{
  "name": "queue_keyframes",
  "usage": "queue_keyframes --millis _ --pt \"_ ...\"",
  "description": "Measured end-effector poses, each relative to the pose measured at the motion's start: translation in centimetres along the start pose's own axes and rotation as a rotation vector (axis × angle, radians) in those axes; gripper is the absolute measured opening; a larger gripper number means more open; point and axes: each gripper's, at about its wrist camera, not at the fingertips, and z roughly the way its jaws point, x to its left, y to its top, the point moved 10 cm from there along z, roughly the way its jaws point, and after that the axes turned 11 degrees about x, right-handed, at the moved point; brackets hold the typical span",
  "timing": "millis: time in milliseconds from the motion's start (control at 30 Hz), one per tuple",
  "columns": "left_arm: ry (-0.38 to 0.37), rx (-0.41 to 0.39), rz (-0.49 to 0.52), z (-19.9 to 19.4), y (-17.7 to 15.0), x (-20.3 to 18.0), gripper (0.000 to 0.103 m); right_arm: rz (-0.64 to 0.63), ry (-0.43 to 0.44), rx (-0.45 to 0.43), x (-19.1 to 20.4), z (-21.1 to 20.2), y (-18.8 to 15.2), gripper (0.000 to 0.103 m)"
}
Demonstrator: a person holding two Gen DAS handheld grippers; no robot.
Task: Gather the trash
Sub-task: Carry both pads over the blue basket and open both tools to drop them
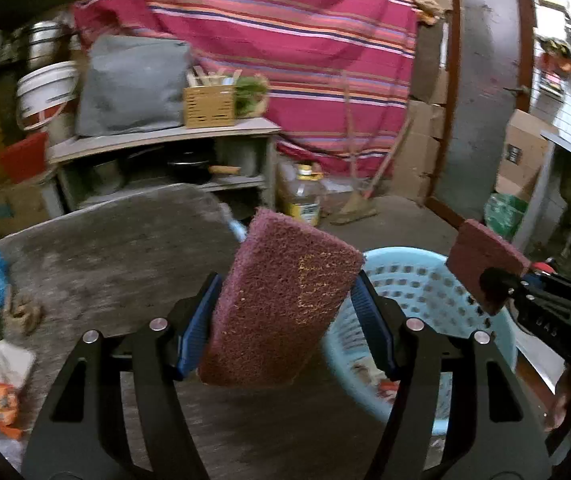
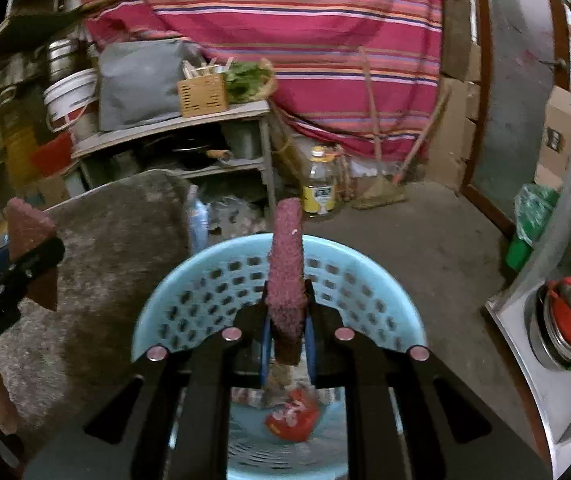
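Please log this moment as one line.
left gripper: holds scouring pad | right gripper: holds second pad edgewise | above blue basket

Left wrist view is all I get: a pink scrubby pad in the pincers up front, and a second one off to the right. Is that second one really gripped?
Observer: Yes. In the right wrist view the right gripper is shut on the second scouring pad, pinching it across its thin side so it stands edge-on.
Operator: What is underneath it?
Observer: The blue basket. Its opening lies directly below the pad.
Operator: Is there anything in the basket?
Observer: A crumpled red wrapper lies on the bottom.
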Motion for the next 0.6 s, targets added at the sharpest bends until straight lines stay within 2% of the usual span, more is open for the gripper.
queue_keyframes --millis 133,333,367,467,600 --pt "-0.043 0.015 0.026 1.4 0.3 -3.6 0.065 0.05 -0.003 -0.004 -2.5 -0.1 0.1 0.014" --pt "-0.076 0.021 0.072 1.8 0.8 -6.6 0.065 0.085 0.002 0.002 -3.5 0.3 -0.1 0.014" --pt "-0.09 0.028 0.072 1.9 1.0 -6.9 0.067 0.084 0.002 0.003 -3.5 0.3 -0.1 0.014" --pt "-0.083 0.03 0.074 1.8 1.5 -6.8 0.088 0.083 0.005 0.005 -3.2 0.3 -0.2 0.014" --pt "-0.049 0.001 0.061 0.8 2.1 -5.2 0.093 0.08 0.018 0.009 -2.7 0.4 -0.2 0.014"
